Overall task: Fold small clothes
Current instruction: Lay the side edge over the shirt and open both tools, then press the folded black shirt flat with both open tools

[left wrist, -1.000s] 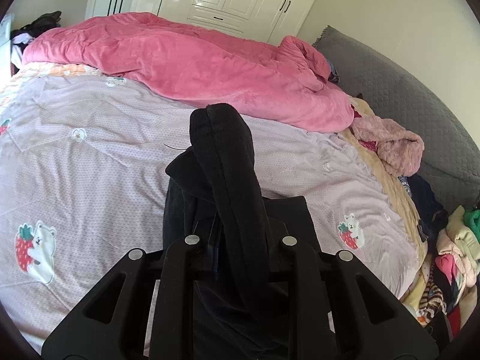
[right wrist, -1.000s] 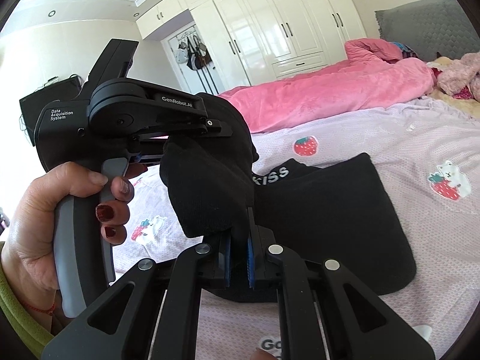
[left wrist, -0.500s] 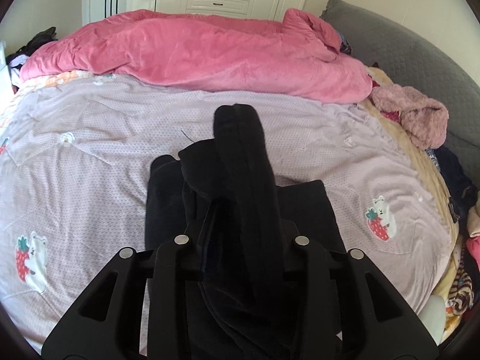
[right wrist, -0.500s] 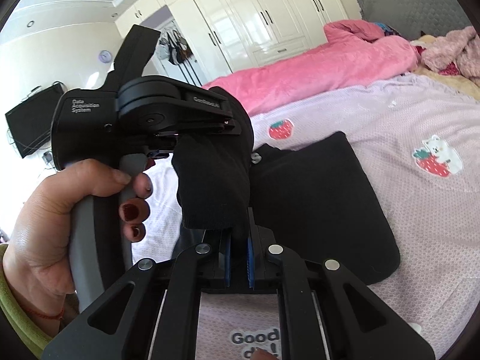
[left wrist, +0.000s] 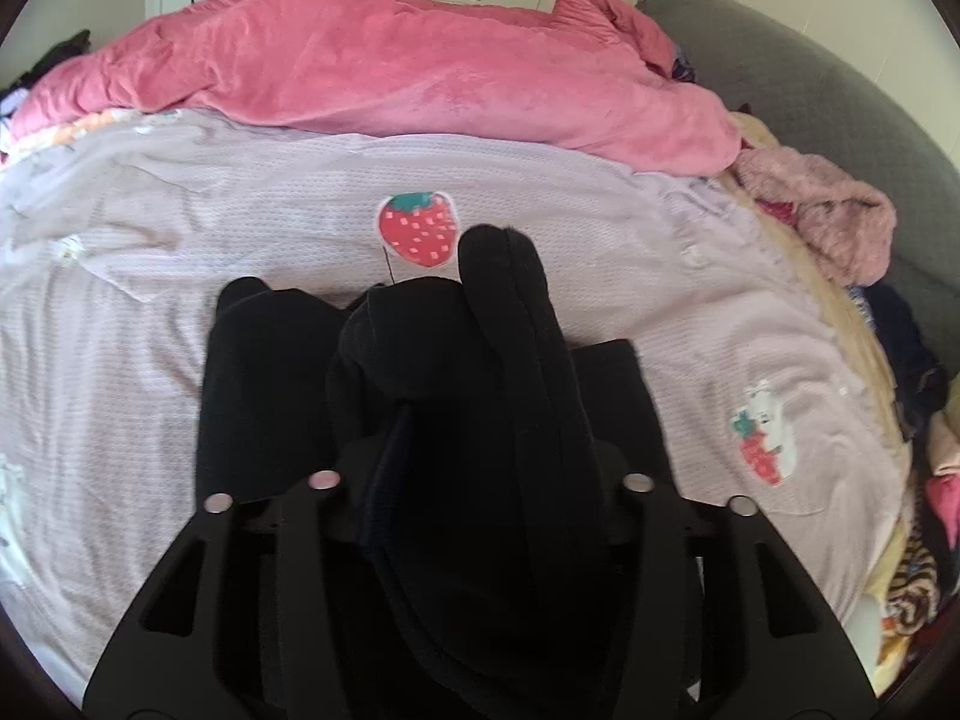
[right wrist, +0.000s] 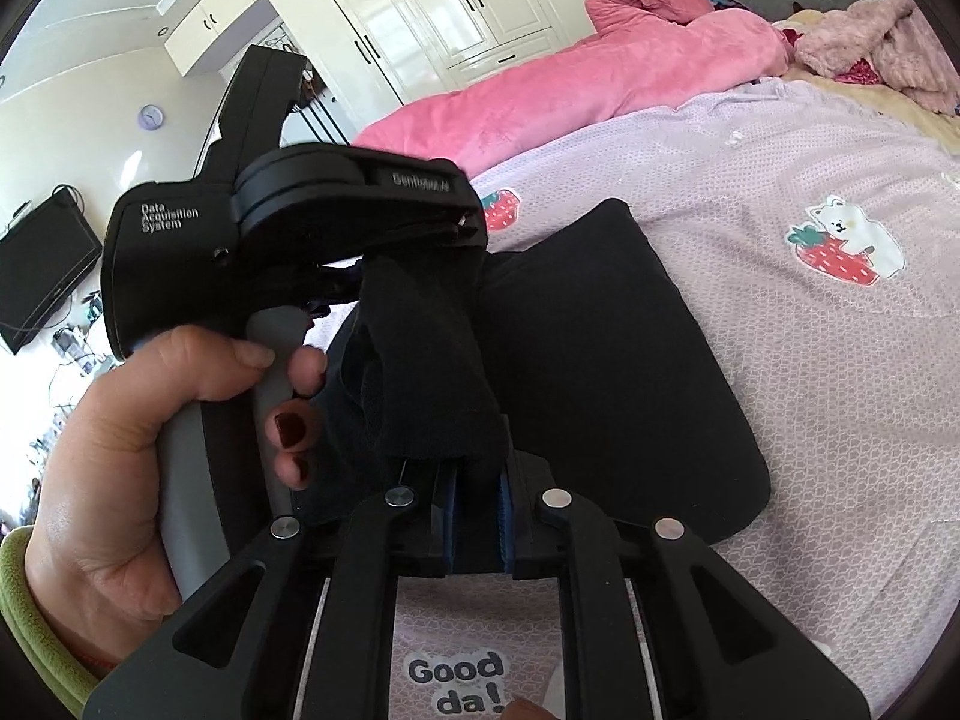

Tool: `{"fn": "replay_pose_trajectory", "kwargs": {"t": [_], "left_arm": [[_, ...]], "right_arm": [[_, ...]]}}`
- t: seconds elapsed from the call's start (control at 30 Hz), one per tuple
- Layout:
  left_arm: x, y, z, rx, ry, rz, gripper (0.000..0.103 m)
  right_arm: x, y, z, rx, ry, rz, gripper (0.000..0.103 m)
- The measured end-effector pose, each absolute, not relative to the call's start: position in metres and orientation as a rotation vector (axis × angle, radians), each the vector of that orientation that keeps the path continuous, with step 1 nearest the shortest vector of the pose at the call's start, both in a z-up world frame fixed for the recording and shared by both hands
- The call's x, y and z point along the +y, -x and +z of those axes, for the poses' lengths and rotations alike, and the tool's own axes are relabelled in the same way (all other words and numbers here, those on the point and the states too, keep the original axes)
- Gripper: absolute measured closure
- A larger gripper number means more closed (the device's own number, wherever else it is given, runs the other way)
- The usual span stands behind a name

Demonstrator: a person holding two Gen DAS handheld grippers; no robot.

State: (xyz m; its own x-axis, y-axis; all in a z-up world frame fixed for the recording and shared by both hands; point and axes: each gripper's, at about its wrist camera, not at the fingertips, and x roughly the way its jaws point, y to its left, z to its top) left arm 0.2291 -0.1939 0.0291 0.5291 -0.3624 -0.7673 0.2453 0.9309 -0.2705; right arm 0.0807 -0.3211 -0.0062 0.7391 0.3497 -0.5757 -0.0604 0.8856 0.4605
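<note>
A long black garment (left wrist: 456,372) stretches between both grippers above a lilac bed sheet (left wrist: 180,300). My left gripper (left wrist: 480,456) has its jaws opening wide, and the cloth lies loosely between and over them, hiding the fingertips. Seen from the right wrist, a hand holds the left gripper (right wrist: 420,240) while the black cloth (right wrist: 432,372) hangs from its jaws down into my right gripper (right wrist: 477,480). The right jaws still pinch the cloth's end between blue pads, just starting to part. A flat folded black piece (right wrist: 600,360) lies on the bed below.
A pink duvet (left wrist: 390,72) is heaped across the far side of the bed. A fuzzy pink garment (left wrist: 828,222) and a pile of mixed clothes (left wrist: 918,480) lie along the right edge by a grey headboard (left wrist: 810,90). White wardrobes (right wrist: 450,0) stand behind.
Both grippers have sunk toward the bed with the black garment. The left jaws have spread from a tight grip to wide apart. The right jaws stay pinched on the cloth.
</note>
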Motion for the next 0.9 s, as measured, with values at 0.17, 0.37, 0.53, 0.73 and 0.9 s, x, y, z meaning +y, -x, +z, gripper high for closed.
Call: {"fn": "replay_pose_trajectory", "kwargs": {"t": [0.17,0.37,0.53,0.73,0.9], "left_arm": [[-0.178,-0.216,0.048,0.863,0.267,-0.479,0.036],[-0.137,-0.198,0.056,0.806,0.300,-0.389,0.036],[-0.100,-0.181,0.041,0.812,0.248,-0.256,0.036],[-0.094,-0.178,0.010,0.900,0.185,-0.267,0.036],[-0.102,-0.167,-0.002,0.873,0.118,-0.246,0.036]], "right_arm": [[-0.326,-0.083,-0.009,0.719,-0.462,0.214,0.089],[-0.331,-0.080,-0.007,0.715,-0.506,0.210,0.088],[-0.338,-0.076,0.002,0.693,-0.540,0.223,0.088],[-0.358,-0.066,0.011,0.677,-0.626,0.192,0.062],[-0.376,-0.059,0.023,0.618,-0.622,0.135,0.053]]}}
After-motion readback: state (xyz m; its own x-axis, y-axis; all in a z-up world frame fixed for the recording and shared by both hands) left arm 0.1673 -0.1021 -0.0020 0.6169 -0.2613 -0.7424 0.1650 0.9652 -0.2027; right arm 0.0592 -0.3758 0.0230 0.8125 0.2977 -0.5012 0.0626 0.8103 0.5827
